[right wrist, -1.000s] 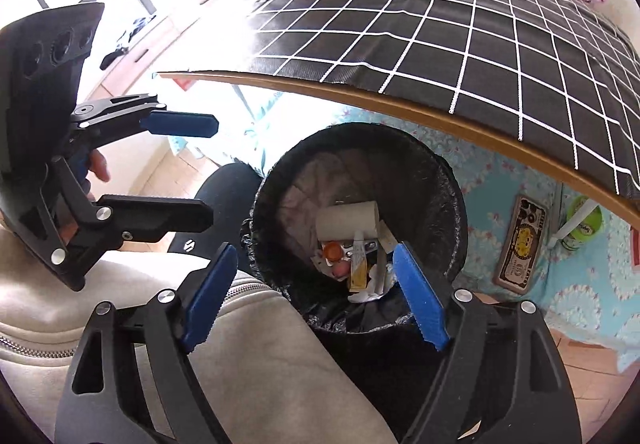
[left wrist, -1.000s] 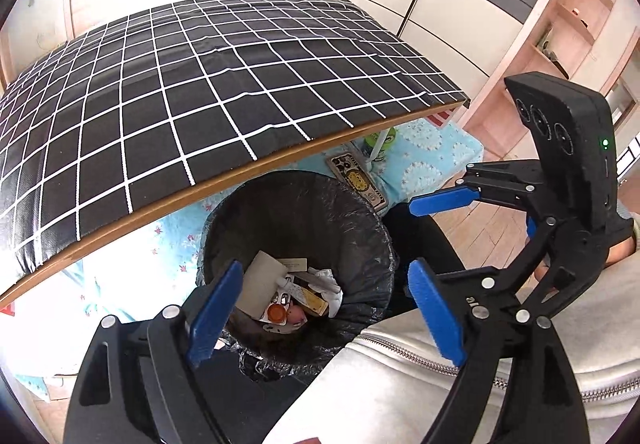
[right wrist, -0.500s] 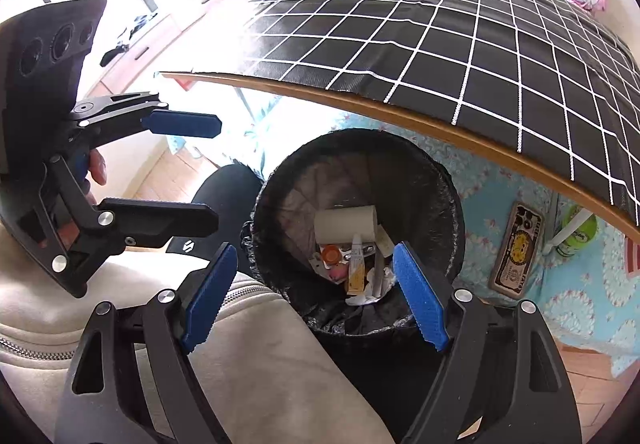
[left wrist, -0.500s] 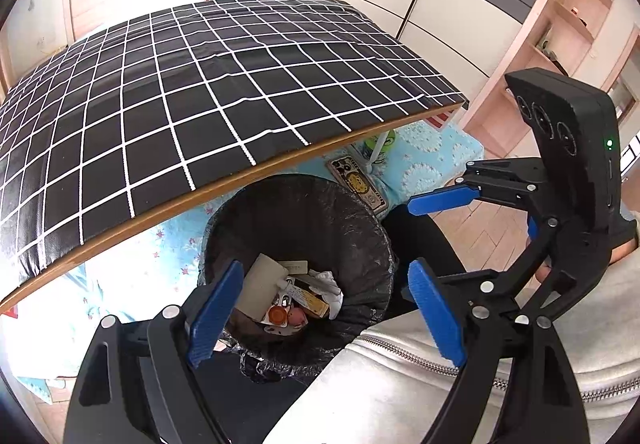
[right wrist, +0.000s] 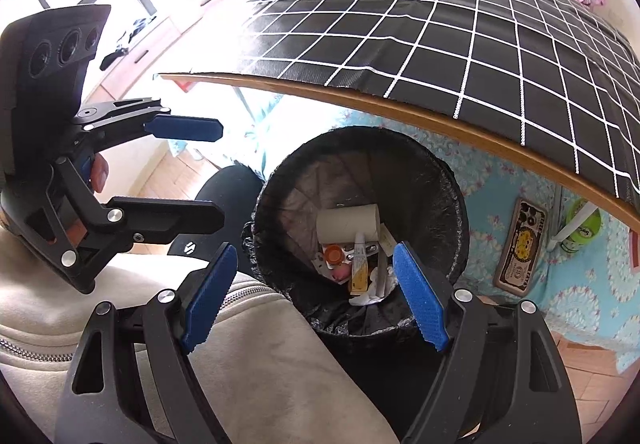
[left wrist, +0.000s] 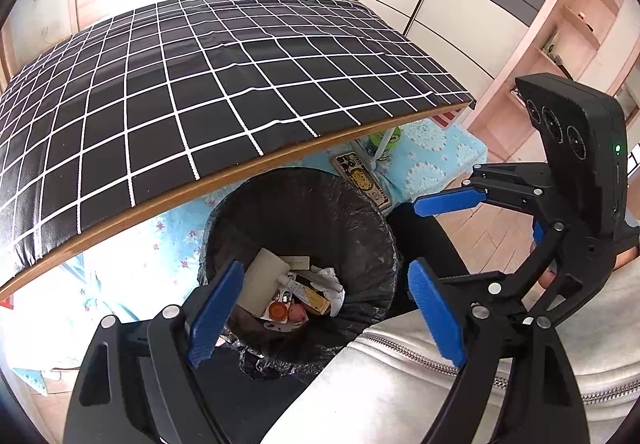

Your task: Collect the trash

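A round bin with a black liner (left wrist: 360,212) (right wrist: 448,180) stands on the floor below the table edge. Inside lie a cardboard tube (left wrist: 260,280) (right wrist: 348,222), a small tube and box (right wrist: 358,264), an orange cap (left wrist: 277,310) (right wrist: 334,255) and crumpled white paper (left wrist: 332,282) (right wrist: 370,298). My left gripper (left wrist: 326,314) is open and empty above the bin; it also shows in the right wrist view (right wrist: 192,168). My right gripper (right wrist: 312,300) is open and empty over the bin's near rim; it also shows in the left wrist view (left wrist: 436,240).
A table with a black white-checked cloth (left wrist: 200,84) (right wrist: 480,44) overhangs the bin. A phone-like case (left wrist: 362,180) (right wrist: 518,248) and a green bottle (right wrist: 580,224) lie on the blue floral floor cover. My grey-sleeved arms fill the bottom. Wardrobe and shelves stand right.
Both grippers have drawn up and back a little from the bin, so more of the tabletop shows. Both stay open and empty. The trash in the bin has not moved.
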Demonstrator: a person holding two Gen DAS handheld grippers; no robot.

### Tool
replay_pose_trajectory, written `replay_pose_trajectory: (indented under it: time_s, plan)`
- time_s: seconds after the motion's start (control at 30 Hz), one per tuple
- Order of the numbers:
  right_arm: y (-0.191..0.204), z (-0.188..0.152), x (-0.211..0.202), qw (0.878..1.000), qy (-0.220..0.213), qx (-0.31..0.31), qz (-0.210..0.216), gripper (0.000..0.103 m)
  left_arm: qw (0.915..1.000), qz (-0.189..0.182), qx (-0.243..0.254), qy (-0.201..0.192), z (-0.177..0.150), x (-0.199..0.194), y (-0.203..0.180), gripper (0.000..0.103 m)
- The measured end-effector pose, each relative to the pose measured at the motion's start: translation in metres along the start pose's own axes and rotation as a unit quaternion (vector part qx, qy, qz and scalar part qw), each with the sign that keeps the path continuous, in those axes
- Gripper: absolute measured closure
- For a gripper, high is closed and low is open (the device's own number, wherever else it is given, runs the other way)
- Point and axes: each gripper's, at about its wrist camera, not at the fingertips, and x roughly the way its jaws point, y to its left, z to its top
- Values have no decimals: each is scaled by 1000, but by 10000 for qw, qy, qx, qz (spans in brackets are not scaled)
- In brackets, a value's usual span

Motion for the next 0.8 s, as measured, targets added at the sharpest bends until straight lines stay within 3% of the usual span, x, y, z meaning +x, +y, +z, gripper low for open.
replay_pose_trajectory:
  time_s: [0.8]
  plan:
    - [1,0,-1,10000,-39,-21,-30,23,10000,-14,49,-19,0,-1,-3,22]
